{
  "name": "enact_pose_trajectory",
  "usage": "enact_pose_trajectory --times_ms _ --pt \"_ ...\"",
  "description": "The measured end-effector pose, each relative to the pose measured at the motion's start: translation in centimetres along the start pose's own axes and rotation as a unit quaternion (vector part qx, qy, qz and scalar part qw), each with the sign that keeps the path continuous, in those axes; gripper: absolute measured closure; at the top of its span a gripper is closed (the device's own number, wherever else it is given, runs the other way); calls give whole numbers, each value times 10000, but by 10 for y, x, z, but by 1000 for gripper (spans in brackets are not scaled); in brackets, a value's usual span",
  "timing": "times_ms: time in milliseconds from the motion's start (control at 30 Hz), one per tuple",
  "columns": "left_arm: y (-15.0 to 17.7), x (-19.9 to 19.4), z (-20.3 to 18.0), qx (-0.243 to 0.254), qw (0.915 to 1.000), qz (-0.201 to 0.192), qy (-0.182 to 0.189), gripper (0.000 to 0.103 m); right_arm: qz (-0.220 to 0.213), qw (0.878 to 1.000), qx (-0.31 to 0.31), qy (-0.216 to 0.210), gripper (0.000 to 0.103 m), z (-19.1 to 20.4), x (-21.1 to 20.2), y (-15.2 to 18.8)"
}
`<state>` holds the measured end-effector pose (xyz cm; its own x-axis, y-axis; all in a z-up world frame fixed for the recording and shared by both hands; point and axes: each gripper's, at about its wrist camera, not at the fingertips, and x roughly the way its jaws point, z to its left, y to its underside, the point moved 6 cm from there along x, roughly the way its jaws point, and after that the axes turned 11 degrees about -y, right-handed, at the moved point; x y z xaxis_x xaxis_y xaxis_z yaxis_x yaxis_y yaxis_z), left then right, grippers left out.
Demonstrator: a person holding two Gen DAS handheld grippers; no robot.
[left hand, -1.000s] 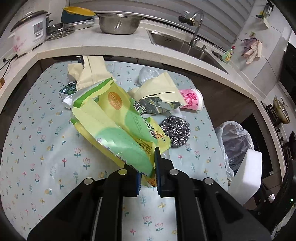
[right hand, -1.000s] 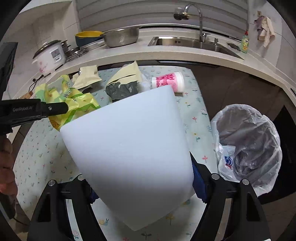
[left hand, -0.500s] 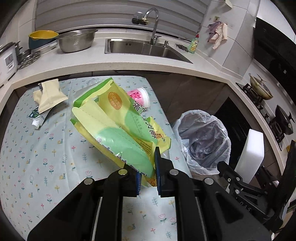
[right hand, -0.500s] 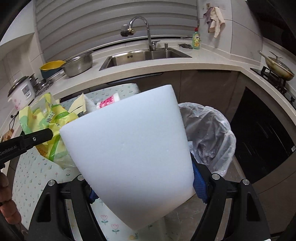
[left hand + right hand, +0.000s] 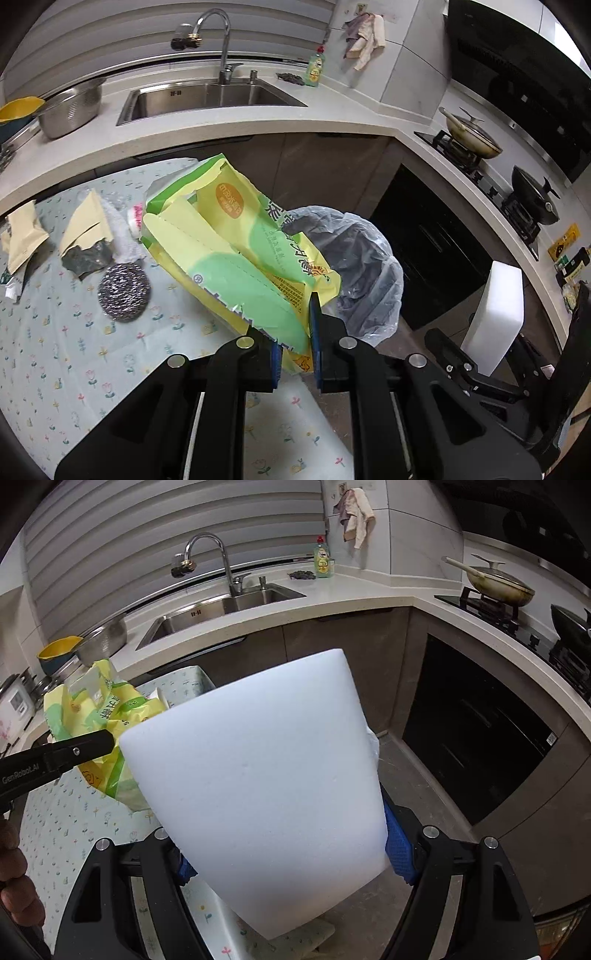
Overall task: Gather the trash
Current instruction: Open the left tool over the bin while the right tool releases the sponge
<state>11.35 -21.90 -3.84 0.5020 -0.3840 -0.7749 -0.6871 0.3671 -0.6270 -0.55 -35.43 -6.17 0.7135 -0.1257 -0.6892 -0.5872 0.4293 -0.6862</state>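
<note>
Left wrist view: your left gripper (image 5: 295, 343) pinches a yellow-green wrapper (image 5: 236, 251) at centre; right gripper (image 5: 291, 853) clamps a white foam block (image 5: 258, 775). Released short, the wrapper could miss the bin bag (image 5: 362, 258) centre-right.

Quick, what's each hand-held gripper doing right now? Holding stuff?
Left hand-held gripper: closed on the yellow-green bag.
Right hand-held gripper: closed on the white foam block.
</note>
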Motion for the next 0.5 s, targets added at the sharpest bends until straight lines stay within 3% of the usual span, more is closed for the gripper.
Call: enact_pose_trajectory --times_ms 267,433,500 --pt "-16 37 -36 301 9994 75 157 88 64 9994 248 221 28 -28 4 9" --pt "-26 51 -41 333 9993 48 137 63 104 9992 298 246 28 -32 14 7" --pt "-30 53 -39 298 9995 2 95 45 116 9992 294 244 28 -30 17 5"
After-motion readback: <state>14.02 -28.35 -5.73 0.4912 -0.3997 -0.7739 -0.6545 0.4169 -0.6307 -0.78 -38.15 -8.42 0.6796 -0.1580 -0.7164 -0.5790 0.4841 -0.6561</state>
